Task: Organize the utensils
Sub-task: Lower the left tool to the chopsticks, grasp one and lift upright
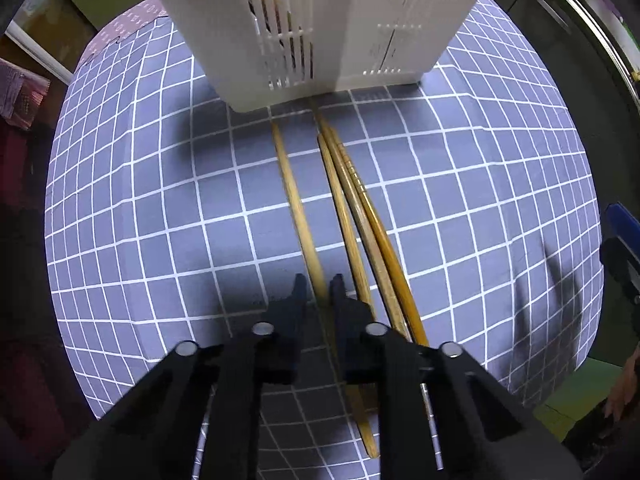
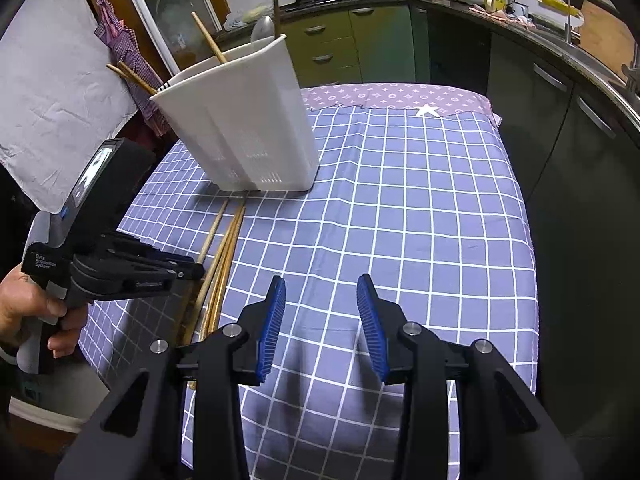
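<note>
- The white caddy (image 2: 248,128) stands near the far left corner of the counter (image 2: 420,220), which is covered with a checked cloth.
- Some sorting looks done: several chopsticks (image 2: 208,42) already lean out of the caddy's top, and a spoon-like piece (image 2: 262,28) stands in it too, though its type is hard to tell.
- Four loose chopsticks (image 1: 348,208) lie on the cloth along the left edge, their far ends touching or just short of the caddy's base.
- Three of them lie bunched together; the fourth, a paler stick (image 1: 294,200), lies a little apart on its own.
- The left hand-held gripper (image 1: 319,292) points down at the counter with its jaws together, clamped on the near part of that paler stick.
- The stick looks as if it rests on the cloth, so the lift is not yet made.
- The right hand-held gripper (image 2: 321,320) hovers over bare cloth toward the near edge, its blue pads (image 2: 272,328) apart and nothing between them.
- Judged from this, the task is partly through: the gripped stick must go into the caddy, then the bunch of three.
- No other loose utensils show on the cloth.
</note>
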Action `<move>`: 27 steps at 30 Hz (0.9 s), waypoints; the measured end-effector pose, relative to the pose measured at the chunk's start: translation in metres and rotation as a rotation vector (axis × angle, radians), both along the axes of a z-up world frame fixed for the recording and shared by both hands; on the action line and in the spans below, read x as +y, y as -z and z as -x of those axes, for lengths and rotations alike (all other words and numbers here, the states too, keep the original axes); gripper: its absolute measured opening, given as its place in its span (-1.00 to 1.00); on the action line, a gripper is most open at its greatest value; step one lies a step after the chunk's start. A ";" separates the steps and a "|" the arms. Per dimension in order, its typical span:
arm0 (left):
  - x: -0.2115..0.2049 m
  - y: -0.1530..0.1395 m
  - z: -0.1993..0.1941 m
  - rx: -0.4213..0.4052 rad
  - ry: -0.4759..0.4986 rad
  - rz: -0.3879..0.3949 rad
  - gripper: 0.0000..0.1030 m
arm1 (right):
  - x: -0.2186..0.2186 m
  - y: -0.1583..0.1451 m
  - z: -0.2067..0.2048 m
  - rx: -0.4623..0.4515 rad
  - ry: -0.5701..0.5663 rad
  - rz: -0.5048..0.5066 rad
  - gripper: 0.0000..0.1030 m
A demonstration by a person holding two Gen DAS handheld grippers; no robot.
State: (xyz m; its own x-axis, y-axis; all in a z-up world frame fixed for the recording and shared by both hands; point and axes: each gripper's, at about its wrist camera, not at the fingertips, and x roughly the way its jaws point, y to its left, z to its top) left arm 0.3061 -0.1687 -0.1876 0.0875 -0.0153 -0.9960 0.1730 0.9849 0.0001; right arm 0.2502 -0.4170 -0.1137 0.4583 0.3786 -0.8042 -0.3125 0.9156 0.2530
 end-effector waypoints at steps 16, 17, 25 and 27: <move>0.025 -0.041 0.016 -0.098 0.031 0.058 -0.86 | -0.003 -0.001 0.001 0.006 0.006 0.007 -0.19; 0.028 -0.048 0.020 -0.111 0.034 0.071 -0.86 | -0.002 -0.001 0.001 0.006 0.004 0.010 -0.19; 0.054 -0.103 0.070 -0.277 0.052 0.129 -0.86 | 0.015 -0.003 -0.002 0.025 -0.033 0.032 -0.19; 0.062 -0.113 0.080 -0.316 0.053 0.139 -0.86 | 0.021 -0.001 -0.005 0.044 -0.048 0.040 -0.19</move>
State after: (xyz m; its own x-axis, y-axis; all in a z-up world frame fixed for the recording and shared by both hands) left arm 0.2260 -0.1071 -0.0743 0.3868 -0.1618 -0.9079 0.2370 0.9689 -0.0717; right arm 0.2553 -0.3958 -0.1131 0.4047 0.3665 -0.8378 -0.3456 0.9095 0.2309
